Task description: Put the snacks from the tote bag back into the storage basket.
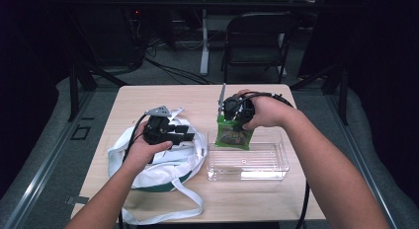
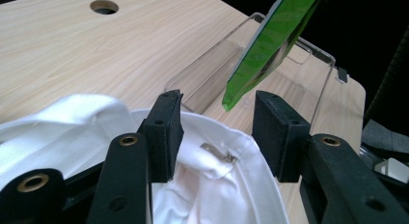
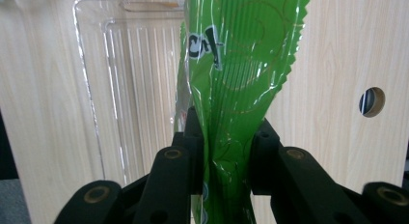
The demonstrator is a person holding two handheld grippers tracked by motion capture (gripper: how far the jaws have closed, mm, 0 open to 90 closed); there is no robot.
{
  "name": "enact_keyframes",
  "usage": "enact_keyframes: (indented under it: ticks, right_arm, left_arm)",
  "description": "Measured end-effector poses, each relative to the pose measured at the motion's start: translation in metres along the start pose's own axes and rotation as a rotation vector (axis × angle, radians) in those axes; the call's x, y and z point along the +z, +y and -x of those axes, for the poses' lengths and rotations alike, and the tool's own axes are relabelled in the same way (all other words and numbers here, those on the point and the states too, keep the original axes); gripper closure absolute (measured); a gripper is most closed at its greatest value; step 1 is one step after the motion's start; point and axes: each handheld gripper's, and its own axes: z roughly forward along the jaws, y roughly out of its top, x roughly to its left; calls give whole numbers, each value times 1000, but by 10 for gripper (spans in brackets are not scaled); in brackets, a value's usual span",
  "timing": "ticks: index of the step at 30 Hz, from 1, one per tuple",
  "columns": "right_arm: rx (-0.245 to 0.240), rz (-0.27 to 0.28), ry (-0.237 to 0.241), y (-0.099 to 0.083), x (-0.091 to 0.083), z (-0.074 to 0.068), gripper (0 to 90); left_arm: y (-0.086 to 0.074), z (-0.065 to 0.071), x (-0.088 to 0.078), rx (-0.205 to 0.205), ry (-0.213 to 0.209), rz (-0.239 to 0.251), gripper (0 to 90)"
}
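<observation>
A green snack packet (image 1: 235,135) hangs upright just over the far rim of a clear plastic container (image 1: 247,162). My right gripper (image 1: 233,119) is shut on the packet's top edge. In the right gripper view the packet (image 3: 238,79) is pinched between the black pads, gripper (image 3: 224,154), with the container (image 3: 120,64) behind it. My left gripper (image 1: 182,133) hovers over a white cloth bag (image 1: 163,170) at the table's left. In the left gripper view its jaws stand apart, gripper (image 2: 222,132), above the bag's white fabric (image 2: 217,185), not pressing it. The packet (image 2: 270,45) and container (image 2: 294,69) lie beyond.
The wooden table (image 1: 148,98) has a round cable hole (image 3: 372,102) near the container. The bag's long strap (image 1: 190,202) trails toward the front edge. A black folding chair (image 1: 257,39) stands behind the table. Cables hang from both grippers.
</observation>
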Motion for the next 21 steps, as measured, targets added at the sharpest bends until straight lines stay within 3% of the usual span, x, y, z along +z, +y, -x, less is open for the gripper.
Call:
enact_keyframes:
  ticks: [10,21]
  right_arm:
    - [-59,-19,-26,5,10,-1,749]
    - [-65,-11,-36,6,27,0,749]
  left_arm:
    - [-10,-6,-10,-8,35,-1,535]
    - [-20,-10,-17,-21,49,8,535]
